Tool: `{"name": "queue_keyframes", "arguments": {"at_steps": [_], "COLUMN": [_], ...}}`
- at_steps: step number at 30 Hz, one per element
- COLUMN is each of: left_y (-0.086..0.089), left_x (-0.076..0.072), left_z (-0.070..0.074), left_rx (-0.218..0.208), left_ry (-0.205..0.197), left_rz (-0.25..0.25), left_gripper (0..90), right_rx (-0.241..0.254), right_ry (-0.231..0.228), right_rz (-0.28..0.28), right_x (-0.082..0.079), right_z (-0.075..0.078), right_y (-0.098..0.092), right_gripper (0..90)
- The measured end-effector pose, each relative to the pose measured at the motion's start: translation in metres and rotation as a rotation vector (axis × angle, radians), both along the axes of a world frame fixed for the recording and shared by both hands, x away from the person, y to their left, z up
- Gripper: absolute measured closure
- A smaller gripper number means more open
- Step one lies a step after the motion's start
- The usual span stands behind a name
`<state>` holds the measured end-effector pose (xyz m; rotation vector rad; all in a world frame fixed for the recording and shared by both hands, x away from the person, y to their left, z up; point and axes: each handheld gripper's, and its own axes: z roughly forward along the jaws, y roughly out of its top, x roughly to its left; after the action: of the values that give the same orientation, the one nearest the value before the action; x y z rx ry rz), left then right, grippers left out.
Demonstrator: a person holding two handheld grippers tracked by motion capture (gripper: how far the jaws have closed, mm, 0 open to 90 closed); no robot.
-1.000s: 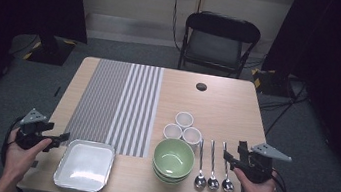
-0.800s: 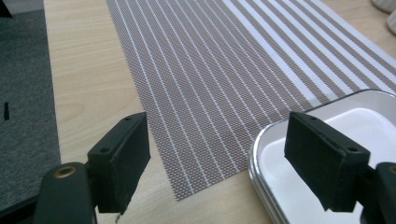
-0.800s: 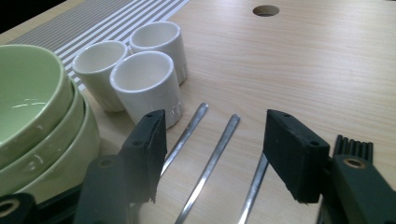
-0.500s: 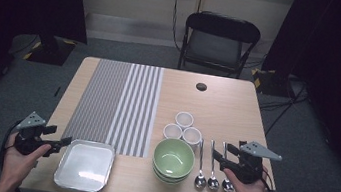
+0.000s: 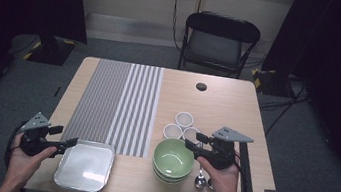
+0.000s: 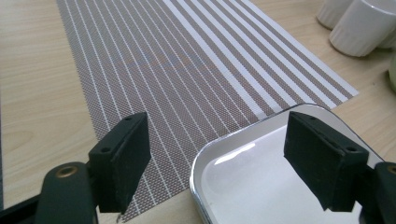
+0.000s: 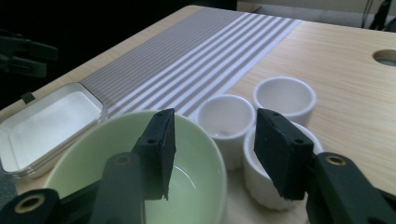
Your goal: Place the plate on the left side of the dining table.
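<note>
Two grippers worked over a wooden table [image 5: 223,103], seen whole from the high view with a black chair [image 5: 218,44] beyond its far edge. Largest on the surface was the striped placemat [image 5: 117,103], running from the far edge toward the near one, left of the middle. At its near end, by the near-left corner, lay the white tray [image 5: 85,165]; the left gripper view showed what the high view could not, that the tray's rounded corner [image 6: 243,154] sat between the wide-apart jaws of the left gripper [image 6: 233,158], the pads pressing nothing. Stacked green bowls [image 5: 173,160] stood near the near edge, right of the middle. The right gripper [image 5: 198,144] hung over the bowls' right rim; its own view showed the jaws straddling that rim [image 7: 205,140], having just been closing yet clear of it and gripping nothing. Three white cups [image 7: 280,100] clustered just beyond the bowls. Smallest were the spoons [image 5: 200,181] beside the bowls in the high view, partly hidden by the right hand [image 5: 225,179].
</note>
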<state>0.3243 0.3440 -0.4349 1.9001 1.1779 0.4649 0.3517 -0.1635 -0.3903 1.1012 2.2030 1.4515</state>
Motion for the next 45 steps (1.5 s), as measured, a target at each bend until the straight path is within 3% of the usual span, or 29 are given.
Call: {"name": "queue_keyframes", "arguments": {"at_steps": [6,13,18,19,20,23,26,35,45], "left_y": [-0.004,-0.007,-0.002,0.002,0.004,0.005,0.007,0.01,0.015], "left_x": [0.002,-0.002,-0.003,-0.003,-0.003,-0.004,-0.005,-0.007,-0.008], "left_z": [0.002,0.001,-0.002,-0.005,-0.006,-0.006,-0.006,-0.011,-0.01], "left_rx": [-0.03,-0.042,-0.017,-0.045,-0.047,-0.044,-0.037,-0.032,-0.023], "left_ry": [0.015,0.02,0.031,0.037,0.039,0.039,0.025,0.024,0.033], "left_rz": [0.0,-0.002,-0.003,0.013,0.013,0.01,0.024,0.034,0.035], "left_gripper": [24.8,26.0,28.4,28.5,28.5,28.8,28.1,25.5,27.4], "right_rx": [0.0,0.032,0.035,0.043,0.045,0.033,0.032,0.035,0.016], "right_ry": [-0.004,0.009,0.006,0.005,0.004,0.006,0.009,0.002,0.045], "right_rz": [0.048,0.118,0.158,0.181,0.19,0.201,0.251,0.335,0.436], "right_x": [0.002,0.005,0.007,0.007,0.007,0.007,0.006,0.006,0.007], "right_z": [0.003,0.006,0.01,0.013,0.013,0.014,0.015,0.021,0.015], "right_y": [0.019,0.047,0.065,0.074,0.079,0.089,0.109,0.15,0.197], "right_gripper": [50.9,54.6,55.5,55.6,55.2,54.9,55.3,56.9,59.6]}}
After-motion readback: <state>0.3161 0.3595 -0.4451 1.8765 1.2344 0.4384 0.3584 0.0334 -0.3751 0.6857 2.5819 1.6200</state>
